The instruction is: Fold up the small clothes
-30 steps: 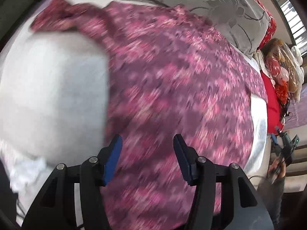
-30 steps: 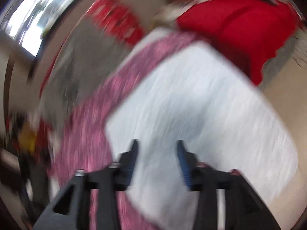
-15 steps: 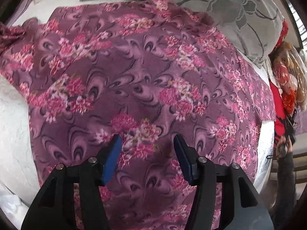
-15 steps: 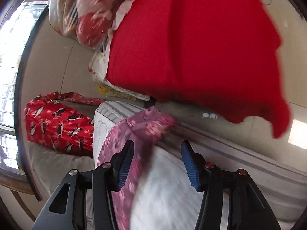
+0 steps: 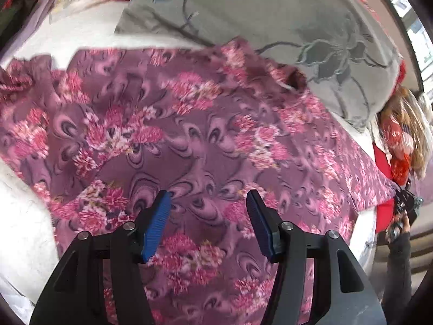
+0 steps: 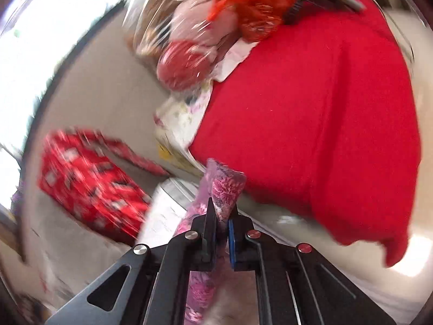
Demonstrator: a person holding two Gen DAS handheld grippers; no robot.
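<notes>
A purple garment with pink flowers (image 5: 194,140) lies spread over the white bed (image 5: 24,216) and fills most of the left wrist view. My left gripper (image 5: 207,203) is open and empty, hovering just above the middle of the cloth. In the right wrist view my right gripper (image 6: 222,214) is shut on an edge of the same garment (image 6: 224,187), which sticks up between the blue pads (image 6: 231,241) and trails down below the fingers.
A grey flowered pillow (image 5: 311,32) lies beyond the garment. A red cloth (image 6: 324,124) covers something past the bed's end. Plastic-wrapped soft toys (image 6: 211,32) sit above it. A red patterned pillow (image 6: 89,184) lies left, by the wall.
My right gripper has closed on the garment's edge; it was open half a second ago. My left gripper stays open and has moved closer over the cloth.
</notes>
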